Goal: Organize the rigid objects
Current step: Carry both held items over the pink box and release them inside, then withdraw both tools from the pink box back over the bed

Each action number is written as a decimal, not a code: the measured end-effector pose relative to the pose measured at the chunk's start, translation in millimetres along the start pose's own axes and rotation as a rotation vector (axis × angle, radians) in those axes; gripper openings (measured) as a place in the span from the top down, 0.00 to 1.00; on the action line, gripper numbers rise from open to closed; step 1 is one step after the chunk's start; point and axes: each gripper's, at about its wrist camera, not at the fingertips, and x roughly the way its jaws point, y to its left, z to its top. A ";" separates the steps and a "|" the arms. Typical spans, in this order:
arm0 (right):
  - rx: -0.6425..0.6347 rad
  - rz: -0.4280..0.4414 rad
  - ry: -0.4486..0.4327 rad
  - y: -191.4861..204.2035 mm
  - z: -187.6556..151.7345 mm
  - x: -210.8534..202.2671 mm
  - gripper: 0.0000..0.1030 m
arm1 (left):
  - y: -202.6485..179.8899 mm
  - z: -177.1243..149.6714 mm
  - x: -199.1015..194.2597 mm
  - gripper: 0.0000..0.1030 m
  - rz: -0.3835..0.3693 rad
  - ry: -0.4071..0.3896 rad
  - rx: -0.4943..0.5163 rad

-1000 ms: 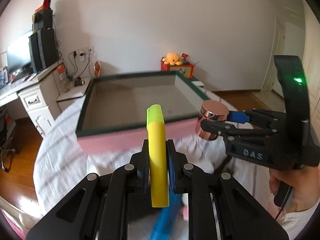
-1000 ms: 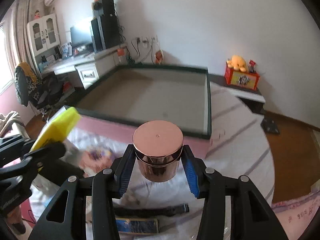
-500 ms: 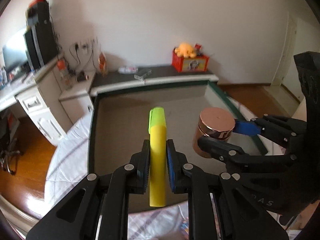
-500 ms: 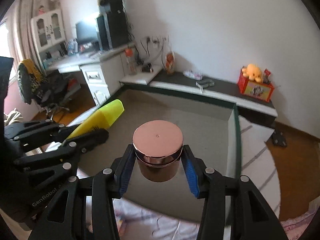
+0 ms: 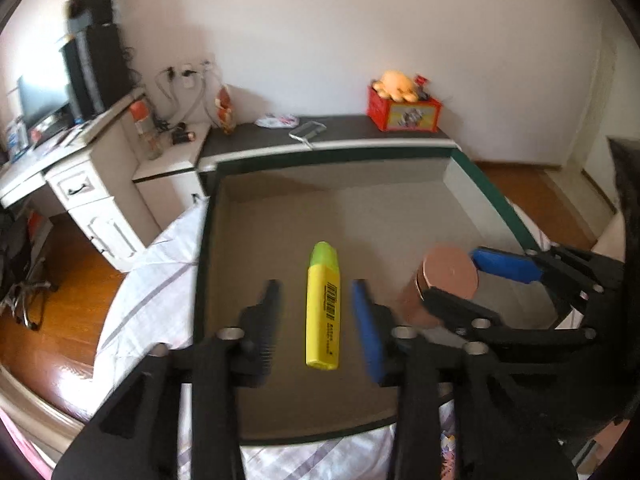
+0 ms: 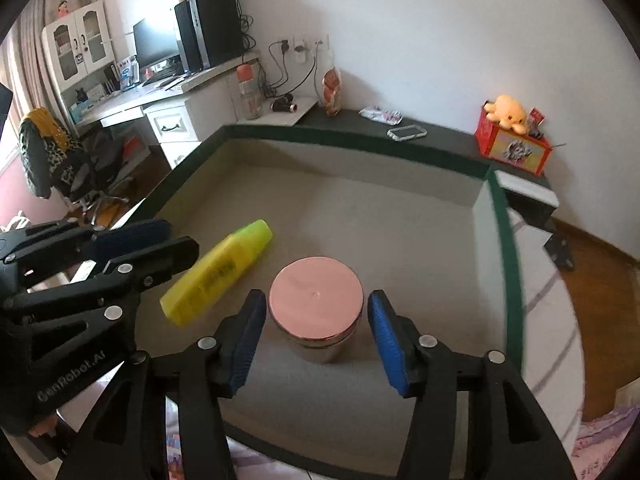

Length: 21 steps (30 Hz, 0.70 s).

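Note:
A yellow highlighter [image 5: 322, 308] with a green cap lies free between the spread fingers of my left gripper [image 5: 316, 312], over the floor of a large green-rimmed box [image 5: 484, 196]. It also shows in the right wrist view [image 6: 218, 272]. A jar with a copper lid [image 6: 316, 304] stands on the box floor [image 6: 404, 240] between the parted fingers of my right gripper [image 6: 316, 332], which do not touch it. The jar [image 5: 446, 280] and right gripper [image 5: 476, 280] show at the right of the left wrist view. The left gripper [image 6: 136, 248] shows at the left of the right wrist view.
The box rests on a striped bed cover [image 5: 156, 264]. Behind it runs a dark shelf [image 6: 440, 136] with a phone [image 6: 406, 132] and a red box with a plush toy [image 6: 514, 140]. A white desk [image 6: 160, 100] with a monitor stands far left.
Both grippers have moved forward over the box and down into it. Both have opened, letting go of the highlighter and the jar, which now lie inside the box.

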 end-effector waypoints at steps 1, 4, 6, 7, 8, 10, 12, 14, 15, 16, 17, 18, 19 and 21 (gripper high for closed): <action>0.003 -0.010 -0.011 0.0 1.0 -5.8 0.37 | 5.0 -1.4 -7.9 0.45 0.007 -0.021 -0.016; 0.003 -0.032 -0.066 1.3 -0.8 -32.7 0.21 | 16.6 -7.8 -33.3 0.24 0.012 -0.078 -0.052; -0.001 -0.021 -0.098 6.1 -4.1 -52.2 0.21 | 21.3 -16.7 -58.0 0.19 0.038 -0.142 -0.059; -0.005 -0.025 -0.114 9.2 -6.4 -61.9 0.20 | 23.1 -20.4 -66.8 0.19 0.049 -0.162 -0.048; -0.017 -0.038 -0.138 13.1 -10.1 -73.3 0.18 | 24.0 -24.3 -76.5 0.18 0.063 -0.179 -0.037; -0.037 -0.061 -0.168 20.9 -18.0 -90.9 0.15 | 24.5 -35.2 -101.1 0.12 0.091 -0.225 -0.009; -0.045 -0.075 -0.213 27.5 -29.1 -111.9 0.11 | 25.9 -50.8 -128.3 0.04 0.102 -0.279 0.009; -0.047 -0.089 -0.248 32.3 -42.2 -130.7 0.00 | 27.8 -62.5 -147.7 0.01 0.107 -0.305 0.024; -0.048 -0.091 -0.271 35.0 -48.9 -140.7 0.00 | 28.7 -73.2 -160.5 0.01 0.096 -0.319 0.030; -0.045 -0.095 -0.284 36.7 -55.7 -148.8 0.00 | 28.7 -80.2 -169.6 0.01 0.092 -0.328 0.026; -0.040 -0.102 -0.294 38.1 -63.1 -157.5 0.00 | 28.0 -87.8 -178.3 0.01 0.093 -0.336 0.022; -0.032 -0.109 -0.309 39.7 -71.7 -167.4 0.00 | 25.6 -97.7 -189.1 0.01 0.097 -0.352 0.025; -0.029 -0.119 -0.324 41.7 -77.7 -174.9 0.00 | 24.3 -105.6 -197.3 0.00 0.097 -0.365 0.025; -0.033 -0.158 -0.351 48.9 -92.0 -191.8 0.00 | 21.1 -116.7 -209.1 0.00 0.101 -0.375 0.020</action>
